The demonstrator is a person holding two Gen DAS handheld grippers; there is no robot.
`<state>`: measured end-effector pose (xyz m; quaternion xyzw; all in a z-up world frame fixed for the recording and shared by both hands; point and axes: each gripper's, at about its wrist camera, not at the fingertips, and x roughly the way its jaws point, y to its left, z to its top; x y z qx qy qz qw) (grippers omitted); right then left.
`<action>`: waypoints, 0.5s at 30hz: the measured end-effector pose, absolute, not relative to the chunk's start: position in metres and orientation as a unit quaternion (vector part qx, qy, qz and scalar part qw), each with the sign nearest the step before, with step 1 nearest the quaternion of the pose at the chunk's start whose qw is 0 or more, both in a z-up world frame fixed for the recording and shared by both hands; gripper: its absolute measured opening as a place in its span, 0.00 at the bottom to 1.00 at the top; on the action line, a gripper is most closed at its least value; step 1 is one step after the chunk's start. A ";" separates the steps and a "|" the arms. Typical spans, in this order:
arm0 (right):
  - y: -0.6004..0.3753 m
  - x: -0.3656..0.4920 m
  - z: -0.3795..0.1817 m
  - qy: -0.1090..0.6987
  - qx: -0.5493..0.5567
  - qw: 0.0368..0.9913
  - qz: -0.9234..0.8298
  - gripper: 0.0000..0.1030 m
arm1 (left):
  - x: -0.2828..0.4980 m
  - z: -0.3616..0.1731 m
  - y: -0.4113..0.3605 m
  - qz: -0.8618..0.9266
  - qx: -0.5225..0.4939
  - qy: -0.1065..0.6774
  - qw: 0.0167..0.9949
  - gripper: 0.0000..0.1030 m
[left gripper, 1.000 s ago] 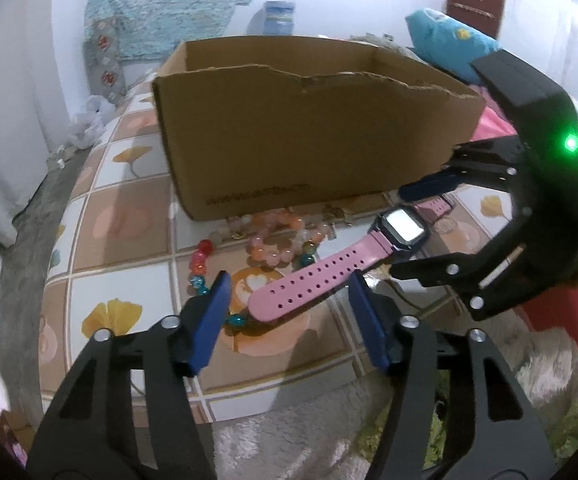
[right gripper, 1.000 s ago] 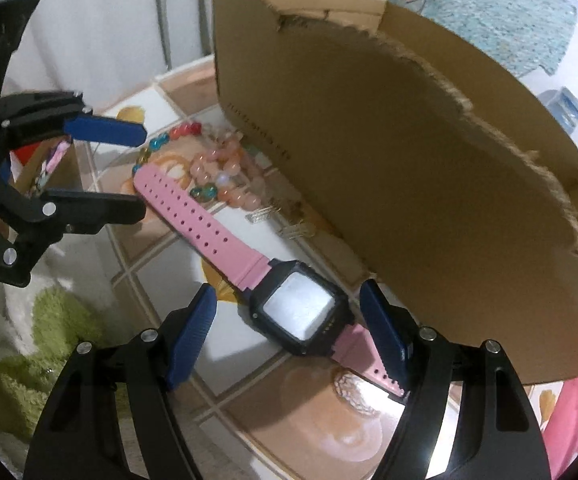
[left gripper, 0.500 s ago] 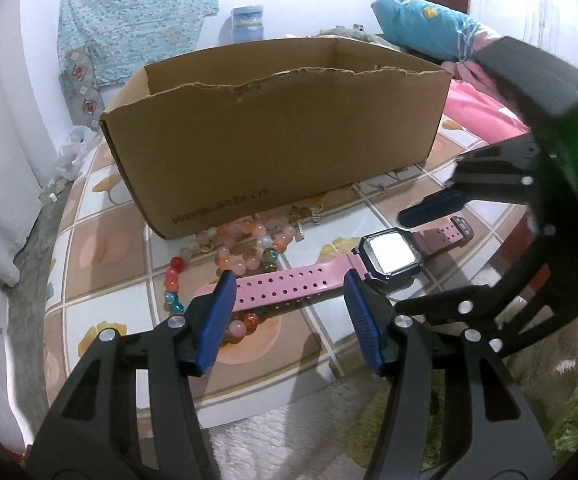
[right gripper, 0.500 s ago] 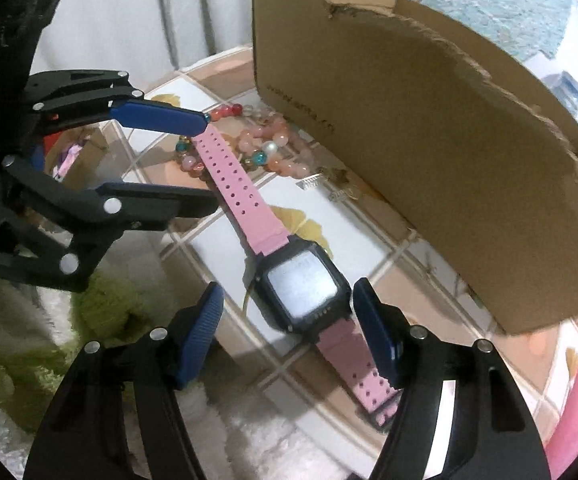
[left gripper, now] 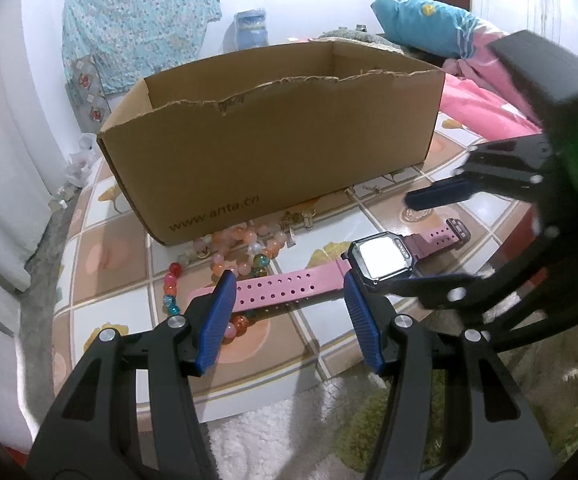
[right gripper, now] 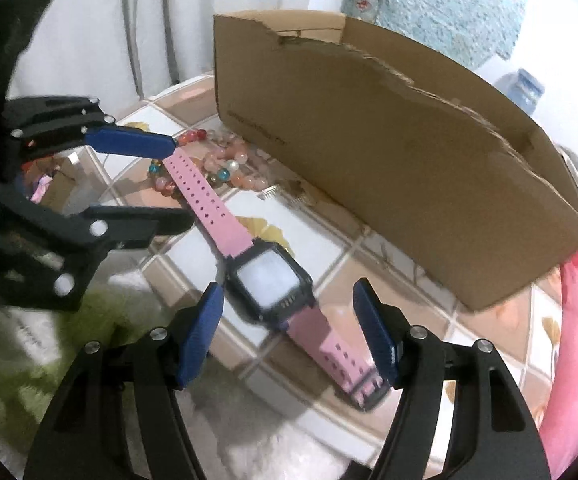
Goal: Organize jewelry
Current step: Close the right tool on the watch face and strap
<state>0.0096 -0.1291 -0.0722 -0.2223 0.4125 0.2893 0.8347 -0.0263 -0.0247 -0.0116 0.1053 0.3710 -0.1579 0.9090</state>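
Jewelry lay loose on the tiled surface (left gripper: 105, 256) with sorting scarcely begun, it appeared; at the left, a string of coloured beads (left gripper: 233, 252) sat heaped just in front of the cardboard box (left gripper: 273, 168), small metal pieces (left gripper: 309, 216) scattered beside them; nothing could be seen inside the box from either view, its floor being hidden by the torn front wall. The left tool (left gripper: 287, 312) hovered with its blue pads apart, straddling the long strap of the pink watch (left gripper: 289, 290) without pressing on it; the strap's end rested over some of the beads. Further right, the right tool (right gripper: 289, 328) stood likewise spread, one pad on either side of the watch's dark case and buckle strap, neither touching. The watch lay flat, near the box but outside it; judging by this, the watch, beads and metal pieces all remained to be gathered.
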 end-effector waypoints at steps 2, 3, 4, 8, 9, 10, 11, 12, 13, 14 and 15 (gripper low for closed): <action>-0.118 0.014 -0.082 0.413 -0.234 0.830 0.293 0.64 | -0.030 -0.010 -0.027 -0.153 0.112 0.371 0.909 0.52; -0.112 0.016 -0.088 0.414 -0.243 0.826 0.295 0.63 | -0.030 -0.010 -0.028 -0.150 0.115 0.371 0.909 0.52; -0.109 0.017 -0.091 0.415 -0.246 0.823 0.300 0.62 | -0.032 -0.011 -0.029 -0.147 0.119 0.370 0.909 0.52; -0.117 0.022 -0.088 0.438 -0.216 0.810 0.325 0.49 | -0.034 -0.013 -0.035 -0.138 0.143 0.370 0.908 0.52; -0.121 0.024 -0.088 0.445 -0.205 0.806 0.333 0.49 | -0.034 -0.014 -0.036 -0.138 0.148 0.369 0.907 0.52; -0.126 0.026 -0.087 0.451 -0.194 0.802 0.339 0.49 | -0.034 -0.015 -0.038 -0.139 0.156 0.368 0.906 0.52; -0.128 0.029 -0.088 0.456 -0.187 0.799 0.344 0.49 | -0.034 -0.016 -0.041 -0.140 0.164 0.368 0.904 0.52; -0.134 0.033 -0.088 0.467 -0.171 0.791 0.356 0.49 | -0.034 -0.017 -0.043 -0.141 0.172 0.368 0.903 0.52; -0.137 0.036 -0.087 0.472 -0.163 0.786 0.364 0.49 | -0.034 -0.019 -0.047 -0.141 0.185 0.369 0.900 0.52; -0.141 0.039 -0.086 0.480 -0.152 0.780 0.373 0.49 | -0.035 -0.022 -0.051 -0.142 0.201 0.368 0.897 0.52; -0.145 0.043 -0.086 0.488 -0.141 0.772 0.383 0.49 | -0.035 -0.023 -0.053 -0.142 0.212 0.367 0.895 0.52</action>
